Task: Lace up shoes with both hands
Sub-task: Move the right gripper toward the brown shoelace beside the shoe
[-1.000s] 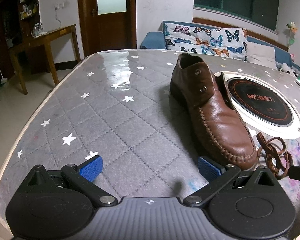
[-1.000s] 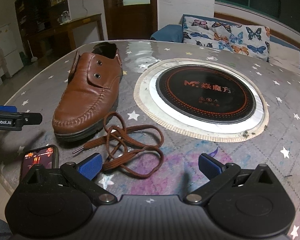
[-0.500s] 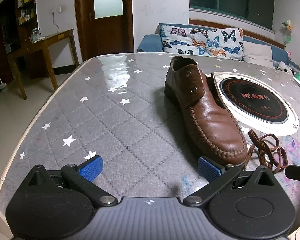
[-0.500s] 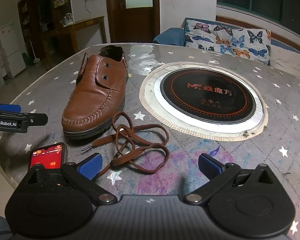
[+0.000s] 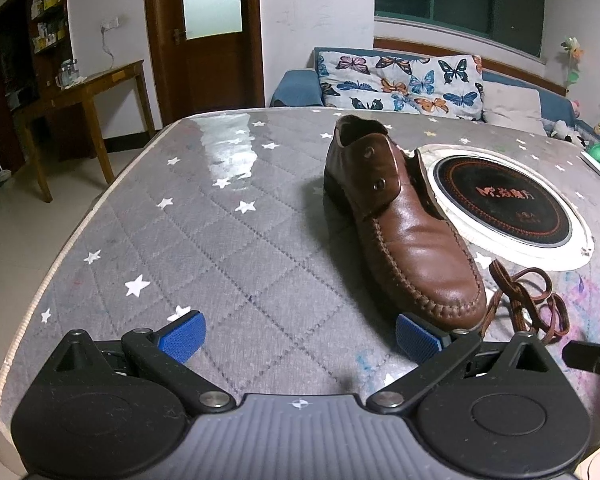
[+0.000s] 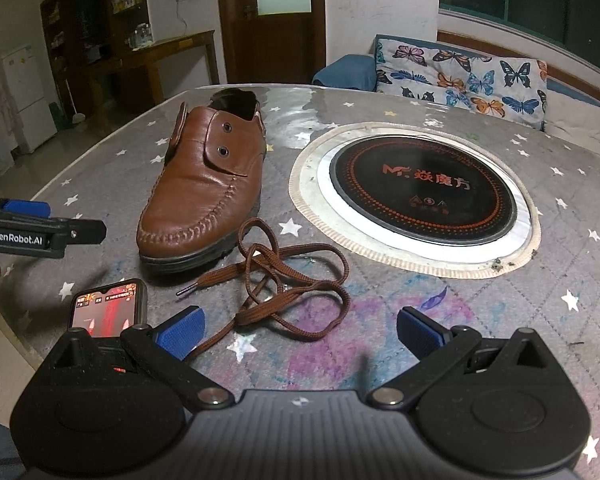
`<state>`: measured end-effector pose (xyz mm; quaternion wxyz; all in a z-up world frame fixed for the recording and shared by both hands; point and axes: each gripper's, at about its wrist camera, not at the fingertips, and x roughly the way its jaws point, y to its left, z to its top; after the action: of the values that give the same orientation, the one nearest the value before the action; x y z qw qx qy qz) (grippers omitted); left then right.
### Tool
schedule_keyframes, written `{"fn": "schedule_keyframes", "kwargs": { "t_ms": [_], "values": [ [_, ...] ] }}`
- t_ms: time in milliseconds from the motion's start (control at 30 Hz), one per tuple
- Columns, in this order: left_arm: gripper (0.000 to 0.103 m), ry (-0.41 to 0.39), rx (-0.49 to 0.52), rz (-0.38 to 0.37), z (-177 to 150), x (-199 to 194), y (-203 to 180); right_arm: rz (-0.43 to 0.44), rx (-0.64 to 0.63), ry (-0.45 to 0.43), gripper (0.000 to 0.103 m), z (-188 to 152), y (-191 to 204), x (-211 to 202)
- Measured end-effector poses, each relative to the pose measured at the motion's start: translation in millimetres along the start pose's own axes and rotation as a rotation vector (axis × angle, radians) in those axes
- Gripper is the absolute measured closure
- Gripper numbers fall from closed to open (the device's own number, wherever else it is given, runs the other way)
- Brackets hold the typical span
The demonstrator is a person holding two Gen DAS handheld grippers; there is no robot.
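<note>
Both claws spread wide and empty above the near edge of the table, shoe and loose lace lying ahead.

The left gripper (image 5: 298, 330) holds its blue pads (image 5: 182, 336) far apart with nothing between them, its right pad close to the toe of the brown leather shoe (image 5: 404, 228). The right gripper (image 6: 298, 330) is likewise splayed, its left pad just at the near end of the tangled brown shoelace (image 6: 292, 280), which lies unthreaded on the grey star-patterned table (image 6: 500, 320) just right of the toe. The shoe's eyelets (image 6: 224, 140) stand bare. A lit phone (image 6: 108, 308) lies at the near left; a round black cooktop (image 6: 420, 188) sits to the right.
</note>
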<state>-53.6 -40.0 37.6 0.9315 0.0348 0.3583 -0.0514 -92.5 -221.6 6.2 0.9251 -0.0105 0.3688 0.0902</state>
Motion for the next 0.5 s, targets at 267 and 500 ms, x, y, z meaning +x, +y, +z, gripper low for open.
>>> {"fn": "schedule_keyframes", "kwargs": {
  "t_ms": [267, 500],
  "values": [
    [0.0, -0.008, 0.044, -0.002, 6, -4, -7, 0.015, -0.005, 0.012, 0.0, 2, 2, 0],
    [0.0, 0.006, 0.069, -0.023, 5, 0, -16, 0.03, -0.018, 0.024, 0.0, 2, 3, 2]
  ]
}}
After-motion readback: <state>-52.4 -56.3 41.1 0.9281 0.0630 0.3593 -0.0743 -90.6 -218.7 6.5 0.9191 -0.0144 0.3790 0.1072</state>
